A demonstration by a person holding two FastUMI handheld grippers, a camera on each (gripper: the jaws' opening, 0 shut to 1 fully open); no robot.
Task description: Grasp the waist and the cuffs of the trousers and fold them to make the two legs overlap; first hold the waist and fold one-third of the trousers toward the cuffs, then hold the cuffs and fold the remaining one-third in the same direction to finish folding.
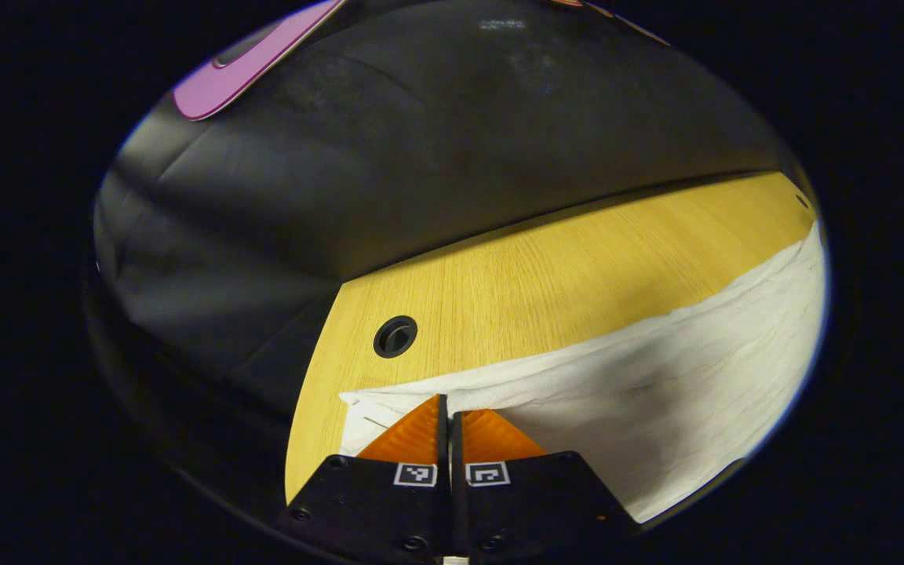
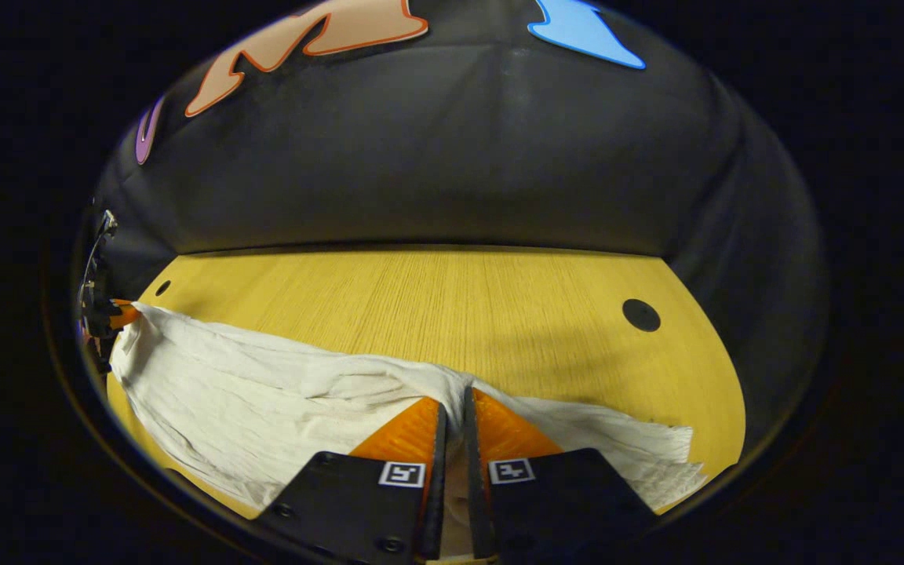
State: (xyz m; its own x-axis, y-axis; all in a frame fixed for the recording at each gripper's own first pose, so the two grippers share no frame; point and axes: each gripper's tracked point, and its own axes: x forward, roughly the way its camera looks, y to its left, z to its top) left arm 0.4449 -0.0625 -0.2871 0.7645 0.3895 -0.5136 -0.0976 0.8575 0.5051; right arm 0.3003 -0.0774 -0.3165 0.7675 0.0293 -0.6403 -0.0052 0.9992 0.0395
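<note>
Trousers [image 2: 264,400]: white, crinkled cloth, lying in a long band across the near part of the table [image 2: 452,314]. In the right gripper view the band runs from the far left, where it is bunched at the left gripper [image 2: 118,314], to a ragged free end at the lower right, which lies flat just short of the table's right rim. Whether the pinched ends are waist or cuffs cannot be told.

Left gripper [image 1: 449,408]: fingers pressed together on the upper edge of the trousers [image 1: 656,369], close to the cloth's corner. That corner sits near the table's left edge.

Right gripper [image 2: 456,400]: fingers nearly together, pinching a raised fold on the far edge of the cloth, which bulges up just ahead of the tips.

Table [image 1: 538,282]: pale wood grain. A round cable hole [image 1: 395,337] lies just beyond the pinched corner in the left gripper view; a dark round cap [image 2: 641,315] lies well apart from the cloth on the right side in the right gripper view.

Open room: a broad bare strip of table between the cloth's far edge and the black booth wall [image 2: 452,157].
</note>
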